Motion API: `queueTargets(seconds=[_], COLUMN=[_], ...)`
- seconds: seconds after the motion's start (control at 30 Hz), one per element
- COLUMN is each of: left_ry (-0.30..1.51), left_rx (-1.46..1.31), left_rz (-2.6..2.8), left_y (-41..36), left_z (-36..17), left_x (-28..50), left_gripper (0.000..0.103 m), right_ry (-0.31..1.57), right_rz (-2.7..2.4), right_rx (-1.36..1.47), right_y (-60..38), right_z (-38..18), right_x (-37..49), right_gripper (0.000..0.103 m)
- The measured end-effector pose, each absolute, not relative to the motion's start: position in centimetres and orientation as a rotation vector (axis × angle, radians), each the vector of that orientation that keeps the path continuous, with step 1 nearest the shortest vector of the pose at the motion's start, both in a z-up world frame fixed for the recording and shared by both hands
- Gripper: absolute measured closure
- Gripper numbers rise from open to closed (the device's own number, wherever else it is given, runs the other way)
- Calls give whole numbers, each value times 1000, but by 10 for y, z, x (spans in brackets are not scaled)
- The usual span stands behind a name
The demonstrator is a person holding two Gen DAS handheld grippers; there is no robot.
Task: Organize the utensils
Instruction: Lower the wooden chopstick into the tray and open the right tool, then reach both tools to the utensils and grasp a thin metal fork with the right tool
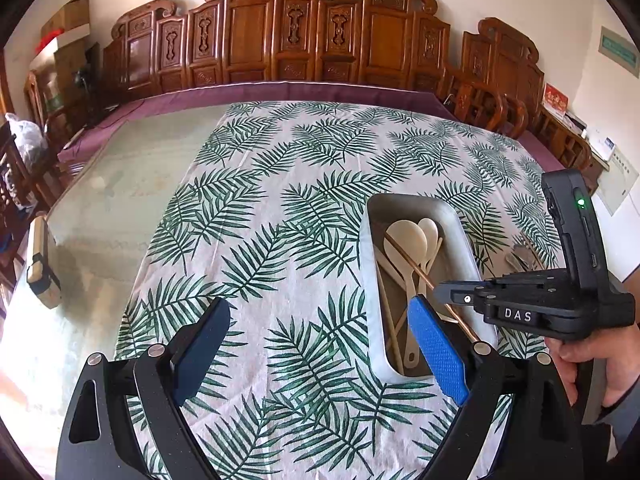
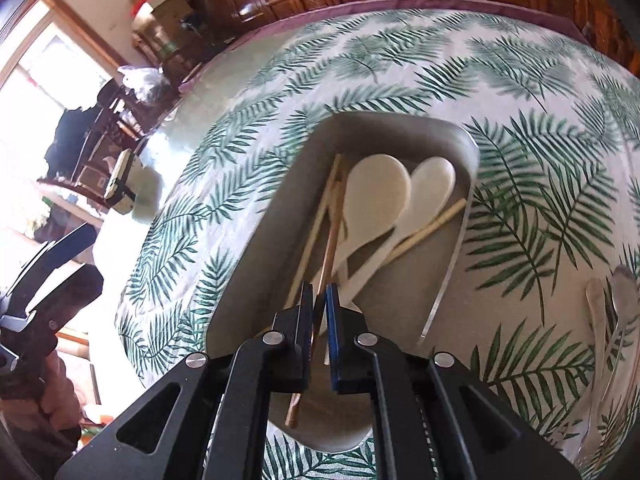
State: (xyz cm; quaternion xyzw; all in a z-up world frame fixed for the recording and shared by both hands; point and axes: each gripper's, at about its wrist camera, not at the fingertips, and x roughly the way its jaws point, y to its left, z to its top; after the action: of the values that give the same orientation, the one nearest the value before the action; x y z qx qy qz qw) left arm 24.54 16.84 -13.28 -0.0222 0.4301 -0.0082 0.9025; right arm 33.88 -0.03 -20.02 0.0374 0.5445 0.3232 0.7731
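Most of the big table wears a white cloth printed with green palm fronds (image 1: pixel 288 200), with a bare glass-topped strip (image 1: pixel 120 184) running off to the left of the left claw and a purple cloth edge (image 1: pixel 280 90) beyond it, before a row of carved wooden chair backs (image 1: pixel 320 32). Ahead of the left claw (image 1: pixel 320 344) the cloth lies open and flat right up to that far edge, so it has wide room in front and to its left. Its blue-padded jaws stand wide apart, holding nothing.

One long grey rounded-corner tray (image 1: pixel 374 256) sits just to the right of the left claw, its near rim close beside the right-hand pad. The right claw (image 2: pixel 320 308) hangs over the tray's near end, jaws pressed together on a thin copper-brown chopstick (image 2: pixel 332 248) that slants forward into the tray.

Inside the tray (image 2: pixel 452 136) I count two cream plastic spoons (image 2: pixel 380 192), bowls side by side at the far end, and at least three pale wooden chopsticks (image 2: pixel 432 222) crossing beneath them; the exact count is blurred.

Two metal spoons (image 2: pixel 624 292), as far as I can make out, lie on the cloth to the right of the right claw, outside the tray.
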Motion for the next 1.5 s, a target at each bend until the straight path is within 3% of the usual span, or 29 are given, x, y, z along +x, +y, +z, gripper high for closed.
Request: queueTargets(seconds=[0.27,0.6,0.7,0.87,1.07,1.5], left_ry=[887,894,902,915,922,948], left_rx=[-40,-34,-21,-8,10,25], left_rz=[-34,-122,-162,-216,-251,-272], left_y=[156,106,83,47,19,5], left_z=[-129,-133,-137,-143,-144,-151], left_x=[246,249,253,258,257,246], left_gripper=[16,16,16,16,16,16], right_ry=[1096,996,985,1004,1015,1062], right_rz=[727,591,531,450,417,386], right_rx=[44,-51,-63,-103,-147,-279], right_y=[-18,-127,-162,-200,-212,-190], right_z=[-181,-163,-166,-180,-199,-230], right_x=[325,278,269,267,263,261], right_gripper=[92,92,83,81,70,69])
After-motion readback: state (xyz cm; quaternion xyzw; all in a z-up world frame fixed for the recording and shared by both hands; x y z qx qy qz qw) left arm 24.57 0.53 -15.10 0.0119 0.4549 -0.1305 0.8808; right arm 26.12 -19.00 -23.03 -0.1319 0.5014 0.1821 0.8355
